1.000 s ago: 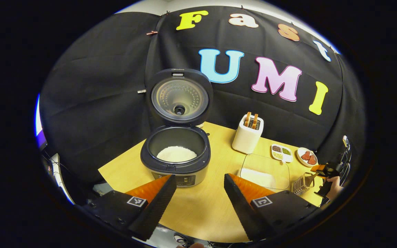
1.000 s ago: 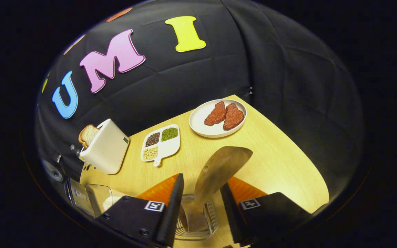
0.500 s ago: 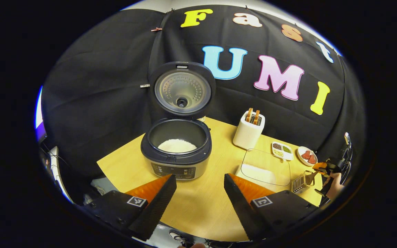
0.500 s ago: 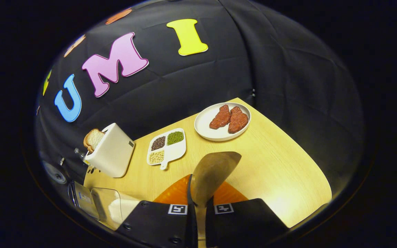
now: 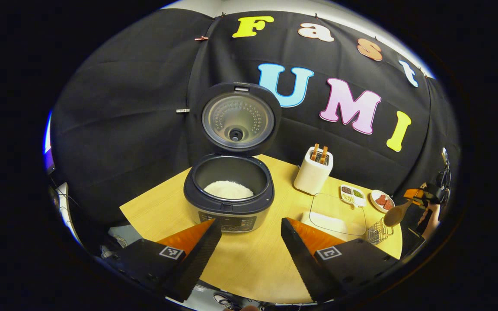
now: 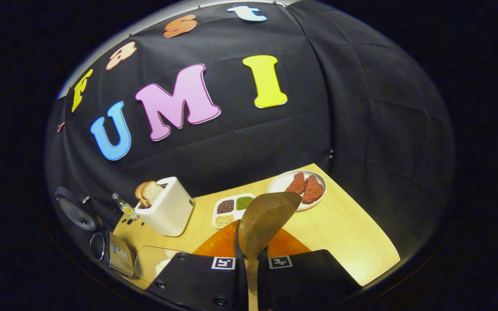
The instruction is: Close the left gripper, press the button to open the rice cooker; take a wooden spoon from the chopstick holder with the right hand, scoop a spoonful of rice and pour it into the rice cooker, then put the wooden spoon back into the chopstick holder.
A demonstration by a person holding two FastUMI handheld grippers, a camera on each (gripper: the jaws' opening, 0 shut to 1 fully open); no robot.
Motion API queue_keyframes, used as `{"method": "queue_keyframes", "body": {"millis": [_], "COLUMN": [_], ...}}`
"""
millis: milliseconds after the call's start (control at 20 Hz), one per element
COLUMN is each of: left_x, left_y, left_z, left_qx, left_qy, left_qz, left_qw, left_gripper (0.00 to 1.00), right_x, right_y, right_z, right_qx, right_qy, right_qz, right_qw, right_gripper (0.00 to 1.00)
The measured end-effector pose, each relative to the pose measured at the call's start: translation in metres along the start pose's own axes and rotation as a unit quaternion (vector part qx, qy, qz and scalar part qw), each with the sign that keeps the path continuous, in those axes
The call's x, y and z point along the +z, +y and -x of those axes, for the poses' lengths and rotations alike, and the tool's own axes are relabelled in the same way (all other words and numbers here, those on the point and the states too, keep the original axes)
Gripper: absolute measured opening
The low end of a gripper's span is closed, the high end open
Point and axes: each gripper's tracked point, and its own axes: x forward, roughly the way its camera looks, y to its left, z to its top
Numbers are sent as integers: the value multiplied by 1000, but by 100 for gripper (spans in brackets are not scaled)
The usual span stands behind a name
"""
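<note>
My right claw point(image 6: 249, 259) is clenched on the wooden spoon point(image 6: 263, 218), its bowl raised ahead of my fingers above the bench point(image 6: 339, 233). My left claw point(image 5: 249, 242) hangs released, with the open rice cooker point(image 5: 231, 194) just ahead and the chopstick holder point(image 5: 375, 232) off to its right.

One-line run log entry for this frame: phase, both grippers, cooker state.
phase: spoon lifted clear of chopstick holder | right gripper: shut on wooden spoon | left gripper: open, idle | rice cooker: lid open, rice inside

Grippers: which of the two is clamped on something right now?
The right gripper, shut on the wooden spoon; the left gripper is open, empty.
</note>
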Motion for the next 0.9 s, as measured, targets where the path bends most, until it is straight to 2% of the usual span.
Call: {"method": "queue_keyframes", "body": {"millis": [250,500,900], "left_x": [-27,-25,-10], "left_y": [33,67,94], "left_z": [-9,-12,-53], "left_qx": [-10,-9,-49], "left_qy": [26,21,4], "left_qz": [6,-21,-29], "left_qw": [1000,1000,998], "left_gripper": [96,96,96], "right_x": [-5,-15,-102], "right_y": [67,131,148], "right_z": [17,23,-14], "right_qx": [44,80,39], "right_qy": [-12,-45,-39], "right_qz": [35,39,128], "right_qw": [998,995,990], "right_gripper": [13,13,13]}}
